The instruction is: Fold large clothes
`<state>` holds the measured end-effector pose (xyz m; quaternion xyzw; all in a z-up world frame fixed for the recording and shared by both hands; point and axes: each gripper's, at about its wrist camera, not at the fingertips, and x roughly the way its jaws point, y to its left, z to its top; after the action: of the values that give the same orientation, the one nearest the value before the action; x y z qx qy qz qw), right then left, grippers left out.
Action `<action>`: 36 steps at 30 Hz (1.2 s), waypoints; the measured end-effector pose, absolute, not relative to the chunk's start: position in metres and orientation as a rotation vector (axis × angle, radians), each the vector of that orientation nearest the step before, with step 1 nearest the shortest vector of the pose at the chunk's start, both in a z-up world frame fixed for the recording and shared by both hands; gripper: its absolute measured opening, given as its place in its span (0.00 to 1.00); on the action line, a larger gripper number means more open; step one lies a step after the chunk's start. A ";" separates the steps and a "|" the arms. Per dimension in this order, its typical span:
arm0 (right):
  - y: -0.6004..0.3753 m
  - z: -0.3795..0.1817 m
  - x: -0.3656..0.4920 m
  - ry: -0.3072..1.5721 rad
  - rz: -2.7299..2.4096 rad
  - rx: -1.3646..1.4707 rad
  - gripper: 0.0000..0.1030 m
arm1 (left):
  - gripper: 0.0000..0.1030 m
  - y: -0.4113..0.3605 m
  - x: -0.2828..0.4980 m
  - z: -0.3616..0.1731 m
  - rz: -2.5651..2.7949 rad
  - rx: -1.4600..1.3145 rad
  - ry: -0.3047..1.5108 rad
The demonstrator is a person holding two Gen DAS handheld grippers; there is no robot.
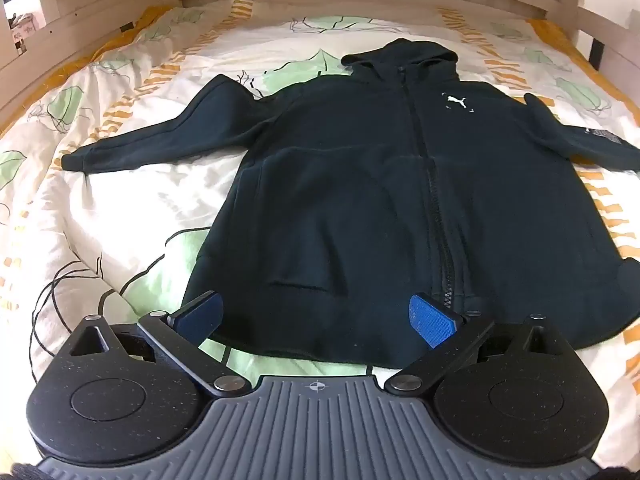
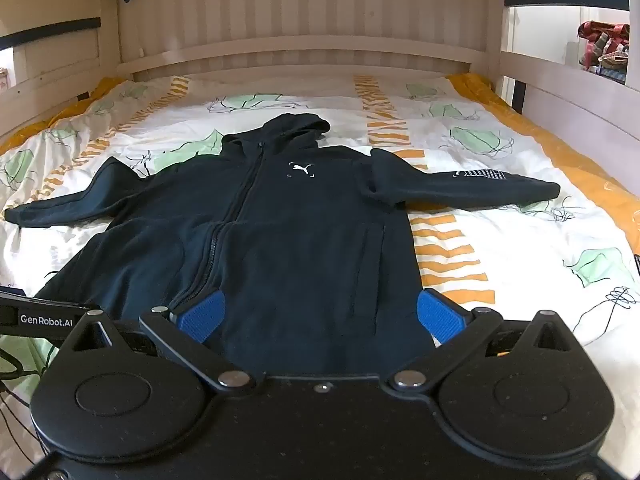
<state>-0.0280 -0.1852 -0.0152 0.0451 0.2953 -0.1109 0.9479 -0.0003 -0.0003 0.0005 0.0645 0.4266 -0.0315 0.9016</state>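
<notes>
We have the hoodie (image 1: 360, 200) lying flat, front up and zipped, in the middle of the bed (image 1: 100, 220), hood toward the headboard (image 2: 300, 52) and hem at the near edge. Its long axis runs from the near edge straight away to the headboard; both sleeves are spread out crosswise toward the bed's side edges.

Left gripper (image 1: 316, 320): fingers spread wide, nothing between the pads, hovering just above the hem on the left half of the body. Right gripper (image 2: 320, 316): fingers equally wide, empty, poised over the hem on the right half, beside the zip.

The garment lies directly ahead of and below both grippers. We judge the left sleeve (image 1: 160, 136) nearer the left hand and the right sleeve (image 2: 480, 188), with its printed lettering, nearer the right hand, so each side fold falls to its own hand.

Room: bare quilt beyond both cuffs and past the hood; wooden rails close off the far end and sides. A black cable (image 1: 52, 300) lies on the quilt near the left near corner and could snag
</notes>
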 end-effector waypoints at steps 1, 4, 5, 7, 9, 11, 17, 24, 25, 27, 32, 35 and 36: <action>-0.185 -0.015 -0.028 0.602 -0.226 0.093 0.99 | 0.98 -0.001 0.000 0.001 -0.065 0.136 0.880; -0.185 -0.015 -0.028 0.601 -0.226 0.090 0.99 | 0.98 -0.002 -0.001 0.002 -0.067 0.144 0.871; -0.186 -0.015 -0.028 0.603 -0.226 0.092 0.99 | 0.98 -0.003 -0.002 0.002 -0.067 0.148 0.869; -0.185 -0.016 -0.028 0.607 -0.227 0.094 0.99 | 0.98 0.002 -0.001 0.001 -0.060 0.129 0.884; -0.185 -0.017 -0.028 0.613 -0.229 0.095 0.99 | 0.98 0.002 -0.001 0.001 -0.060 0.130 0.884; -0.186 -0.017 -0.027 0.620 -0.231 0.098 0.99 | 0.98 0.002 -0.001 0.002 -0.059 0.131 0.884; -0.187 -0.018 -0.024 0.647 -0.231 0.095 0.99 | 0.98 -0.001 0.000 0.002 -0.059 0.137 0.890; -0.186 -0.020 -0.019 0.666 -0.232 0.098 0.99 | 0.98 -0.001 0.002 0.000 -0.060 0.134 0.899; -0.186 -0.021 -0.018 0.668 -0.232 0.098 0.99 | 0.98 0.000 0.002 -0.001 -0.059 0.133 0.900; -0.187 -0.021 -0.017 0.671 -0.230 0.098 0.99 | 0.98 0.001 0.003 -0.002 -0.056 0.134 0.901; -0.188 -0.023 -0.015 0.682 -0.229 0.103 0.99 | 0.98 0.000 0.004 -0.005 -0.056 0.134 0.909; -0.188 -0.025 -0.014 0.689 -0.226 0.107 0.99 | 0.98 0.001 0.004 -0.007 -0.055 0.131 0.913; -0.188 -0.026 -0.013 0.692 -0.225 0.106 0.99 | 0.98 0.001 0.005 -0.007 -0.055 0.130 0.915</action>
<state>-0.0128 -0.1877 -0.0259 0.0520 0.3384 -0.1101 0.9331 0.0046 0.0013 -0.0072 0.0627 0.4412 -0.0264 0.8948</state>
